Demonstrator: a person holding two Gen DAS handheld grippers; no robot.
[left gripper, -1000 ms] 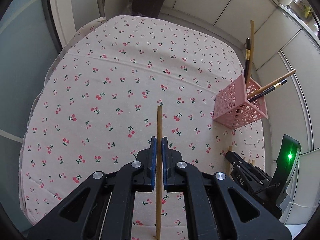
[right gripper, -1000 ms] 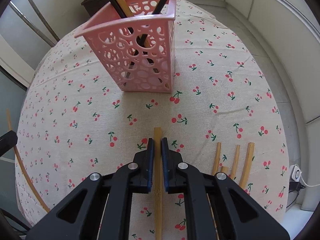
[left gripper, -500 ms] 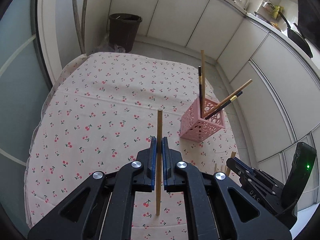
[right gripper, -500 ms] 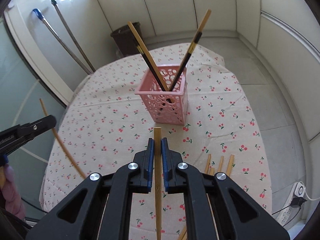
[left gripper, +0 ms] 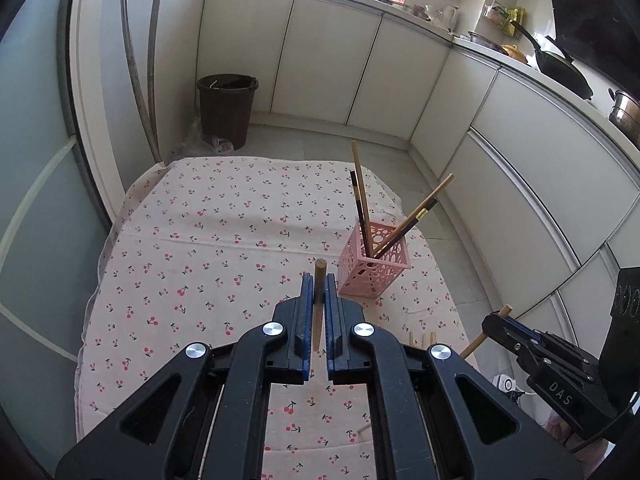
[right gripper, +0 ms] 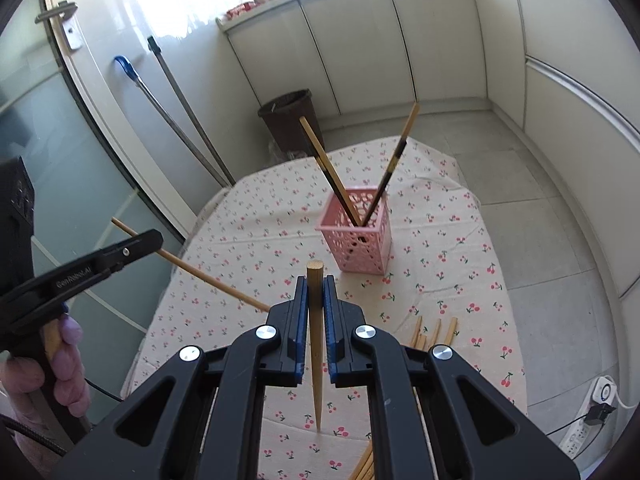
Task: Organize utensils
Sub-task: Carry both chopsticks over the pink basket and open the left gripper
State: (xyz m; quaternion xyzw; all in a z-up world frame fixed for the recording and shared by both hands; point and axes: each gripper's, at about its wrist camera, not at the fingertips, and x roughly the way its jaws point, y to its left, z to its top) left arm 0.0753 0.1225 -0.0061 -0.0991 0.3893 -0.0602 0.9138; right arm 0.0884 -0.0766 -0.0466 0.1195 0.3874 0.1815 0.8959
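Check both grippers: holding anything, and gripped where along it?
Each is shut on one wooden chopstick. The left gripper grips its chopstick near the thick end. The right gripper does the same with its chopstick, tapered tip hanging below the jaws.

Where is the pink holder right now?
The pink holder stands on the cherry-print cloth, ahead of both claws: just right of centre in each wrist view, with four chopsticks leaning in it and loose chopsticks lying nearer the cameras.
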